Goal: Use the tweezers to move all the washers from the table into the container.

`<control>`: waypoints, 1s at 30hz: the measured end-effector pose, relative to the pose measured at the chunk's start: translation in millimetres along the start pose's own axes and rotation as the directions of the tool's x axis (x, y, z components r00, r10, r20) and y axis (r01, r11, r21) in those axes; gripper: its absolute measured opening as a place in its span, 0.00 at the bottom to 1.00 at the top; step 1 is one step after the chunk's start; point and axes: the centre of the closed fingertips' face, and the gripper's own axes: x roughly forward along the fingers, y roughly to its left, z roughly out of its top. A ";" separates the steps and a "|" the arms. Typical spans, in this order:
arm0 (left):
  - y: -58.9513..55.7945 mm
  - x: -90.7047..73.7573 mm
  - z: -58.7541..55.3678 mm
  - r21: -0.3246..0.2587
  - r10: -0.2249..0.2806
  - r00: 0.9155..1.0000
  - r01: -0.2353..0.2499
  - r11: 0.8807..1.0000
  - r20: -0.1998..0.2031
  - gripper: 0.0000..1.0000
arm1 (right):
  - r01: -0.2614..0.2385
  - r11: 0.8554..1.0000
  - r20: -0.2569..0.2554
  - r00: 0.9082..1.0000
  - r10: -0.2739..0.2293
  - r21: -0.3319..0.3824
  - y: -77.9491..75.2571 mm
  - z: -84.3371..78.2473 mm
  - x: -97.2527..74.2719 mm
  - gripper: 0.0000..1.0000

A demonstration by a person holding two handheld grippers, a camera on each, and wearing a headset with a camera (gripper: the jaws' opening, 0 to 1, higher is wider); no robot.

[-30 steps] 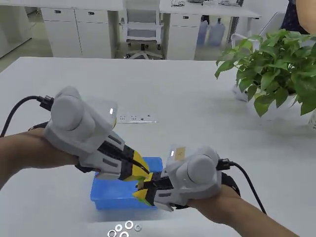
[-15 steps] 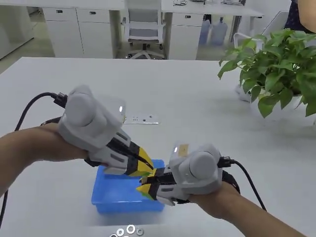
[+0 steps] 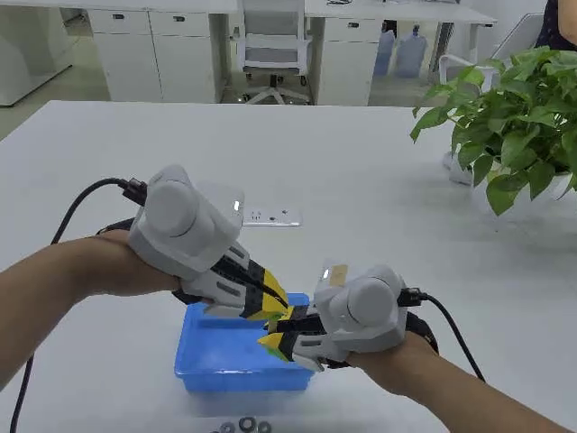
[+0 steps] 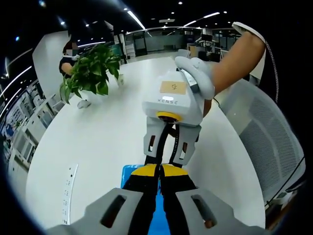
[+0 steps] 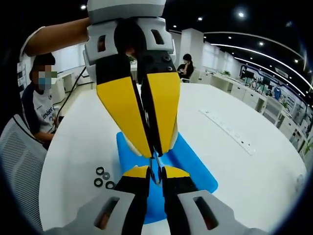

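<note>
Several washers point(image 5: 102, 177) are seen flat on the table point(image 3: 361, 162), in a tight cluster just beside the near wall of the blue container point(image 3: 203, 365); none can be made out inside it.

- Handling, judged: small, thin, hard rings, very light and smooth. Lying flat, little edge is offered. Best taken one at a time, one tweezer tip through the hole and the other outside the rim. They are likely to skate or flick away if pinched off-centre.
- Tweezers point(image 5: 155, 165): a thin metal sliver, held over the container. Springy and slippery by the look; prone to twist if held by the tips alone.
- Right gripper point(image 5: 156, 172): clamped on the tweezers.
- Left gripper point(image 3: 275, 307): jaws drawn to a slit, tips met at the upper end of the tweezers. Whether they bear on it cannot be told.

Against the earlier frames: the whole head view has been tilted, so container and washers sit lower in frame. That is camera, not objects. The washer cluster is unchanged in place. Both grippers are still tip to tip above the container.
</note>
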 end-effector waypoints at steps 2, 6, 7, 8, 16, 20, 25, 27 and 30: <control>2.6 1.8 -1.9 -0.004 0.002 1.000 -0.002 1.000 0.000 0.05 | 0.005 1.000 -0.002 1.000 -0.005 0.001 -3.1 -1.9 2.3 0.11; 7.4 5.5 -7.4 -0.010 -0.004 1.000 0.004 1.000 -0.001 0.05 | -0.001 1.000 -0.006 1.000 0.001 0.004 -5.7 -6.1 6.7 0.11; 7.9 6.3 -8.5 -0.010 -0.006 1.000 0.006 1.000 -0.001 0.05 | -0.002 1.000 -0.007 1.000 0.002 0.004 -6.4 -7.0 7.6 0.11; 8.7 7.2 -10.0 -0.010 -0.008 1.000 0.008 1.000 -0.001 0.05 | -0.002 1.000 -0.009 1.000 0.002 0.003 -7.5 -8.4 9.0 0.11; 9.0 10.4 -15.0 -0.012 -0.023 1.000 0.023 1.000 -0.002 0.05 | -0.014 1.000 -0.018 1.000 0.014 0.003 -8.3 -13.1 14.3 0.12; 8.9 10.8 -17.3 -0.013 -0.026 1.000 0.026 1.000 -0.005 0.05 | -0.020 1.000 -0.023 1.000 0.020 0.000 -8.4 -14.7 16.4 0.12; 8.7 11.2 -17.4 -0.012 -0.029 1.000 0.029 0.999 -0.003 0.05 | -0.024 1.000 -0.033 0.999 0.023 -0.007 -8.2 -15.4 17.0 0.12; 9.0 11.4 -16.7 -0.010 -0.029 1.000 0.029 1.000 -0.001 0.05 | -0.022 1.000 -0.036 0.999 0.022 -0.010 -8.7 -14.8 16.7 0.12; 9.4 10.8 -15.2 -0.009 -0.026 1.000 0.027 1.000 0.001 0.05 | -0.021 1.000 -0.039 0.999 0.020 -0.017 -9.1 -13.8 15.7 0.12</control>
